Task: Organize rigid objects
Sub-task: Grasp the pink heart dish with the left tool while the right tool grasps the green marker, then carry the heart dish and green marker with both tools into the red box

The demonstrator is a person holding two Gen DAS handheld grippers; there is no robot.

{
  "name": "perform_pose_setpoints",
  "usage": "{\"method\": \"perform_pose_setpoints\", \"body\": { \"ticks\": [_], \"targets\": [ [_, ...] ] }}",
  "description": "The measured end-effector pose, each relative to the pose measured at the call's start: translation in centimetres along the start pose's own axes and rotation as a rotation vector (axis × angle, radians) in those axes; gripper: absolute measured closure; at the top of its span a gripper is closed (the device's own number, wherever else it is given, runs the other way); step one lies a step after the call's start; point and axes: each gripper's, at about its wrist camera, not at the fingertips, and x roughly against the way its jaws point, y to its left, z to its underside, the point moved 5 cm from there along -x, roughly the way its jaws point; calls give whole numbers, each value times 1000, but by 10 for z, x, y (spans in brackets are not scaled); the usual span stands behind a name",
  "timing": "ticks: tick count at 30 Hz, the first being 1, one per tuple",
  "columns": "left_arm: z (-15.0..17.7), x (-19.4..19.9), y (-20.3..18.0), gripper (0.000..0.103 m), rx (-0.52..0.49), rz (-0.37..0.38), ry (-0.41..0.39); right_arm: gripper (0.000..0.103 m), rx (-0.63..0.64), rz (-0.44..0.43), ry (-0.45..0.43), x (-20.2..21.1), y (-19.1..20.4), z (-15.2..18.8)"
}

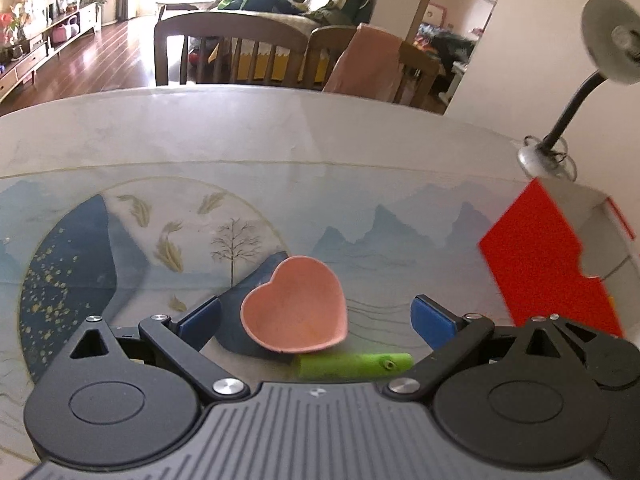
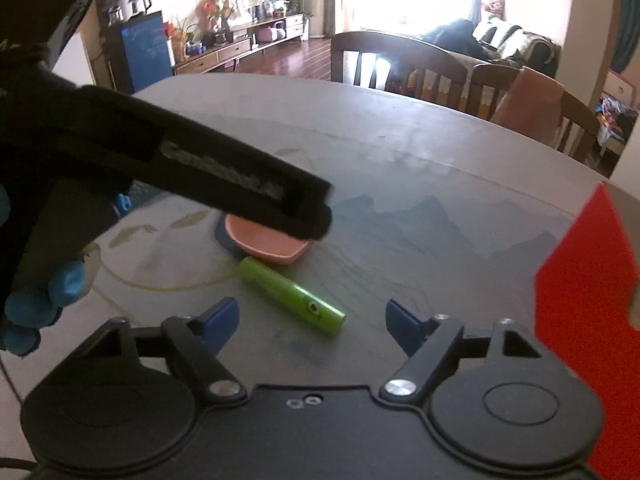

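Observation:
A pink heart-shaped dish (image 1: 295,304) lies on the printed table mat, right between the wide blue fingers of my left gripper (image 1: 316,320), which stands open and does not touch it. A green cylinder (image 1: 354,365) lies just below the dish. In the right wrist view the same green cylinder (image 2: 291,295) lies flat, slightly beyond and between the blue fingers of my right gripper (image 2: 312,322), which is open with its pads off it. The pink dish (image 2: 268,244) is partly hidden there behind the dark body of the left gripper (image 2: 224,176).
A red box (image 1: 548,256) with an open top stands at the right; its red wall (image 2: 588,280) is close to my right gripper. A gooseneck stand (image 1: 560,120) on a suction base rises at the far right. Wooden chairs (image 1: 240,52) line the table's far edge. A blue-gloved hand (image 2: 44,296) shows at left.

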Motion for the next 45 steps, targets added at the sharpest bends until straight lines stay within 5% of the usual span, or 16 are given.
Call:
{"method": "perform_pose_setpoints", "body": {
  "ticks": [22,30,45],
  "targets": [
    [11,-47,7,4,0,-115,1,60,73,-27,0,-16,23,13],
    [8,-42,9,31,3,-116,-9,88,93,-21,16,-12,31,12],
    [11,-21,21,32,54,-95,-24,88,46,23,25,4,27,12]
  ]
}}
